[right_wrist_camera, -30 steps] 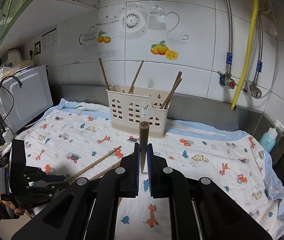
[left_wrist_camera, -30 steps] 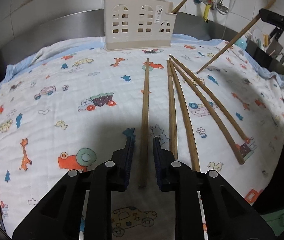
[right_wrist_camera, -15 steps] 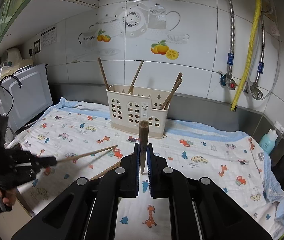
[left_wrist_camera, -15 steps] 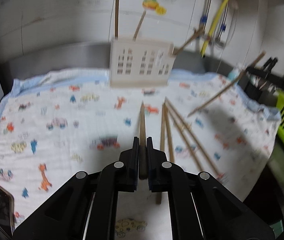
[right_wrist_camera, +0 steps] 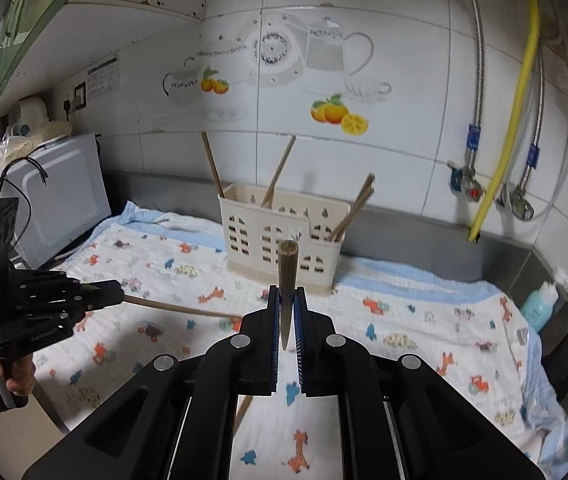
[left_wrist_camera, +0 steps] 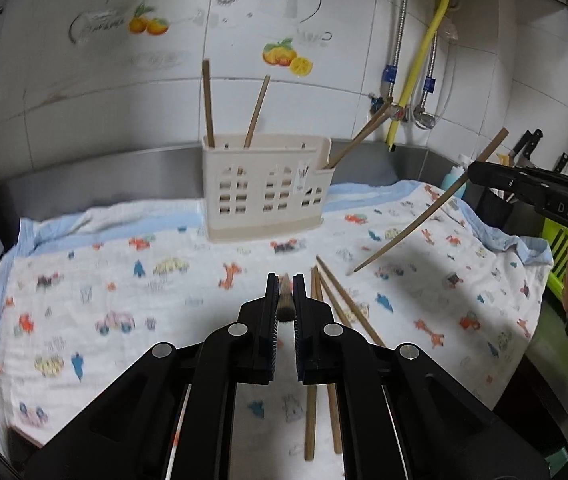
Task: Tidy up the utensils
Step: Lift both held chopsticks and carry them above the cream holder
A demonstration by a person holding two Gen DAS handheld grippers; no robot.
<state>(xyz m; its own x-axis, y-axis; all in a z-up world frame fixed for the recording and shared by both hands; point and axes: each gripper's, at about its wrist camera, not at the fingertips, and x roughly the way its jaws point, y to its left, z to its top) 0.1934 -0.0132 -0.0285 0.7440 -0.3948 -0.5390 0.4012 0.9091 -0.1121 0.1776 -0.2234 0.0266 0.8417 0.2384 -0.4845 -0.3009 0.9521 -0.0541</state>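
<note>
White-tiled kitchen, desk under a cartoon-print cloth. Left claw pinches a thin brown wooden chopstick; right claw pinches another. Both aloft, level, facing the cream slotted plastic holder. Light, stiff, likely slippery: grip mid-shaft. Spare chopsticks lie before the holder.

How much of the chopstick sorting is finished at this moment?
Partly done. Four chopsticks already stand in the holder. Each gripper holds one more: the left gripper and the right gripper are both shut on a chopstick. About three loose chopsticks lie on the cloth, not yet collected.
</note>
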